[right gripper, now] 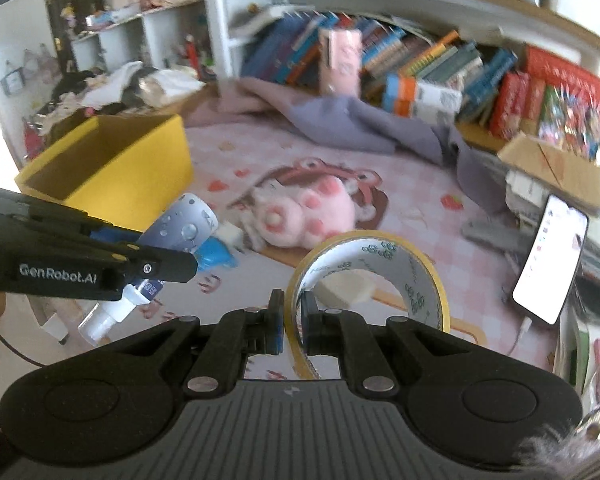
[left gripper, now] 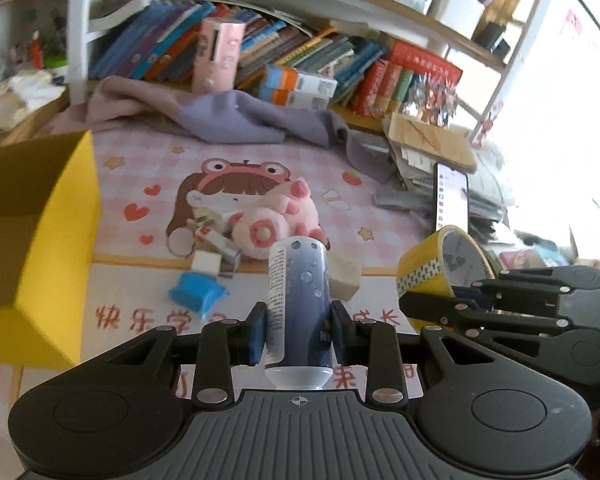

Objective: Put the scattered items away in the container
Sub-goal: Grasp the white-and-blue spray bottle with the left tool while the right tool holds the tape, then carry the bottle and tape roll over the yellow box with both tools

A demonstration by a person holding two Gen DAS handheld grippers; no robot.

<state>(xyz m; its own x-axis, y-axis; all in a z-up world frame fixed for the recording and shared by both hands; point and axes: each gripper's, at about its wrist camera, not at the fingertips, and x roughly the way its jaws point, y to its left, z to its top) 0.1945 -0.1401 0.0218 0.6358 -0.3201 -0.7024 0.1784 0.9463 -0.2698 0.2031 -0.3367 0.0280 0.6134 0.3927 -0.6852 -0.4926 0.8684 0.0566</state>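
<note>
My left gripper (left gripper: pixel 299 326) is shut on a blue and white spray bottle (left gripper: pixel 299 304), held off the pink mat with its cap toward the camera. The right wrist view shows that bottle (right gripper: pixel 180 228) at the left, in the left gripper's black fingers (right gripper: pixel 156 266). My right gripper (right gripper: pixel 292 320) is shut on the wall of a yellow tape roll (right gripper: pixel 380 276), also lifted; the roll (left gripper: pixel 440 268) appears at the right of the left wrist view. An open yellow cardboard box (left gripper: pixel 48 216) (right gripper: pixel 112 160) stands at the left. A pink plush toy (left gripper: pixel 268 220) (right gripper: pixel 304 216) lies mid-mat.
On the mat lie a blue object (left gripper: pixel 198 294), small white boxes (left gripper: pixel 216 248) and a beige sponge block (left gripper: pixel 346 274). A lit phone (right gripper: pixel 548 256) leans on paper stacks at the right. Purple cloth (left gripper: pixel 240 116) and a bookshelf (left gripper: pixel 300 52) fill the back.
</note>
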